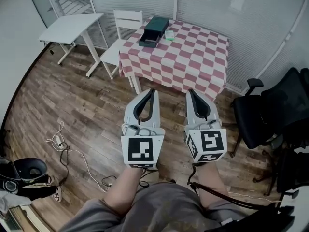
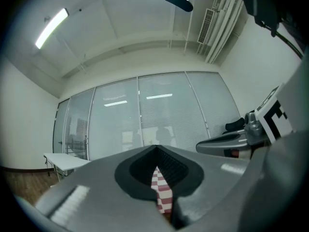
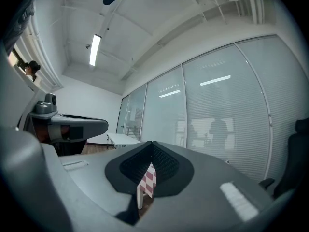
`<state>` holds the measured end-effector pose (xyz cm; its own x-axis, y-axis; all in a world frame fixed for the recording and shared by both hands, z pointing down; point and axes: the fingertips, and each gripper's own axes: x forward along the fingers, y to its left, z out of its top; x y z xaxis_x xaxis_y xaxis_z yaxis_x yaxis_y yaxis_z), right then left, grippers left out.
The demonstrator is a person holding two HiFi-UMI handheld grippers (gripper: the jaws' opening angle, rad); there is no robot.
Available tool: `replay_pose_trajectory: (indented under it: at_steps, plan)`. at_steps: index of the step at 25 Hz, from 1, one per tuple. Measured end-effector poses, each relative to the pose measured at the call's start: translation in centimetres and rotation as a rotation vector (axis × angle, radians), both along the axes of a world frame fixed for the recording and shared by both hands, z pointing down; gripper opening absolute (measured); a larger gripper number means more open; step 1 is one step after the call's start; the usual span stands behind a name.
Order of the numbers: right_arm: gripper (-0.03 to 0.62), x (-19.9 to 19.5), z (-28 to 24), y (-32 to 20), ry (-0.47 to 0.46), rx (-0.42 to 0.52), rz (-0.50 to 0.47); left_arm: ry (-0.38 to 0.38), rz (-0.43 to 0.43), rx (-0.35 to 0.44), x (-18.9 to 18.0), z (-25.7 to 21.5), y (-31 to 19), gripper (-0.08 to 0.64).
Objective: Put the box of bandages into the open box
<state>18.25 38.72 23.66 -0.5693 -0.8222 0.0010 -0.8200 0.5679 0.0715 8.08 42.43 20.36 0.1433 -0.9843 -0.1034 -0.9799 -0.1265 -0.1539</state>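
- Head view: left gripper [image 1: 152, 92] is held out over the wood floor [image 1: 72, 110], jaws together and empty; the left gripper view shows the tips meeting.
- Right gripper [image 1: 190, 92] sits just beside it, jaws likewise closed on nothing.
- Well ahead of both: checkered table [image 1: 193, 62]. The open box [image 1: 153, 30] lies straight ahead of the left gripper, with the box of bandages [image 1: 170, 34] just right of it.

A wood plank floor [image 1: 72, 110] runs up to a glass wall with blinds [image 1: 231, 8]. Near it stands a table with a red-and-white checked cloth [image 1: 193, 62], with a white chair [image 1: 123, 33] and a white side table [image 1: 70, 27] to its left and a black office chair [image 1: 270, 110] to its right. A strip light [image 2: 50, 28] glows overhead.
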Motion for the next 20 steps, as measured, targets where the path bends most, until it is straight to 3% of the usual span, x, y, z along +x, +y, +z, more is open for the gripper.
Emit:
replay_pose_trajectory:
  at_steps: [10,20]
  plan:
    - [0.028,-7.0,-3.1,-11.2,0.011,0.048,0.066,0.003,0.062,0.059,-7.3,-2.9,-11.4,0.000]
    - [0.028,-7.7,-2.2,-17.6,0.038,0.032,0.112,0.013,0.107,0.020,-8.2,-0.9,-17.9,0.000]
